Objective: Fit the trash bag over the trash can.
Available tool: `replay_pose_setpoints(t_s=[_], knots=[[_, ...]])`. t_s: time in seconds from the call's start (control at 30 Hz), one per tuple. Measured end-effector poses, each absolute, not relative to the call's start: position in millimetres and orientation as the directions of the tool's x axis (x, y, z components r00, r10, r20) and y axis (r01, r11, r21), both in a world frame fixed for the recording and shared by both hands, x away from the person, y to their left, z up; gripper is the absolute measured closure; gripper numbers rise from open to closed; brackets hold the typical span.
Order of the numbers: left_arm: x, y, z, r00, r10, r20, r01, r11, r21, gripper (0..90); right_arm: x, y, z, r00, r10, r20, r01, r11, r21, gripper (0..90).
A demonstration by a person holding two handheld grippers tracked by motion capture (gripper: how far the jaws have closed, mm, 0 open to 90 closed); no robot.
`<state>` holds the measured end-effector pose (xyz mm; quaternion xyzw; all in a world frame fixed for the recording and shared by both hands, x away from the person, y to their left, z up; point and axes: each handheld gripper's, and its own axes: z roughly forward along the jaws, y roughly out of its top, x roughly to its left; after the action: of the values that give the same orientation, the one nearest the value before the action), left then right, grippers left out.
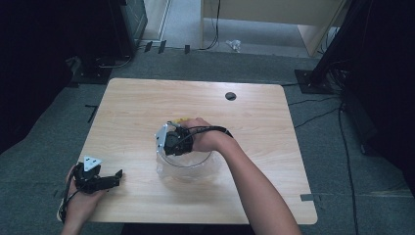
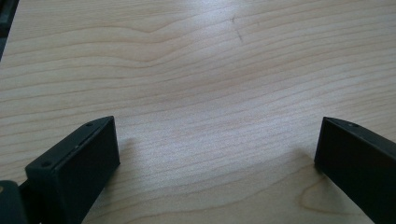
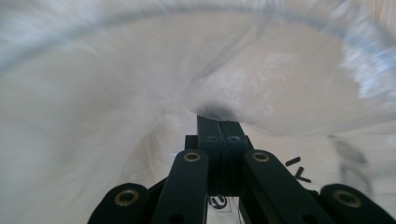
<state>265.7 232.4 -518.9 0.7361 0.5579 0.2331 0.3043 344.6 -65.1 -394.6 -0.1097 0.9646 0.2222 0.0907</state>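
Two claws at bench (image 1: 137, 103): right claw (image 3: 220, 122) clamped on thin film of clear plastic bag (image 1: 188, 164) mid-bench; left claw (image 2: 217, 154) gaped, idle at near-left edge; film risked tearing or slipping under pull; unanchored bag could drag.

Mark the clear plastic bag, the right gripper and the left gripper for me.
clear plastic bag (image 1: 195, 169), high view, near side of its wall.
right gripper (image 3: 221, 122), right gripper view, tips of its shut jaws pinching the bag.
left gripper (image 1: 119, 175), high view, between its open jaw tips.
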Motion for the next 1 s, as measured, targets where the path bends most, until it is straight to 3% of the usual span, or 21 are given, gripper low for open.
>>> replay_pose_setpoints(t_s=[0.23, 0.63, 1.0], knots=[[266, 232, -519, 0.269, 0.963, 0.003, 0.68, -0.193, 0.707, 0.0, 344, -87, -369, -0.971, -0.162, -0.176, -0.23, 0.838, 0.495, 90.0], [266, 232, -519, 0.269, 0.963, 0.004, 0.68, -0.193, 0.707, 0.0, 330, -131, -345, -0.965, -0.204, -0.164, -0.26, 0.811, 0.524, 89.0], [266, 232, -519, 0.269, 0.963, 0.004, 0.68, -0.193, 0.707, 0.0, 318, -176, -332, -0.976, -0.16, -0.147, -0.215, 0.799, 0.561, 86.4]])
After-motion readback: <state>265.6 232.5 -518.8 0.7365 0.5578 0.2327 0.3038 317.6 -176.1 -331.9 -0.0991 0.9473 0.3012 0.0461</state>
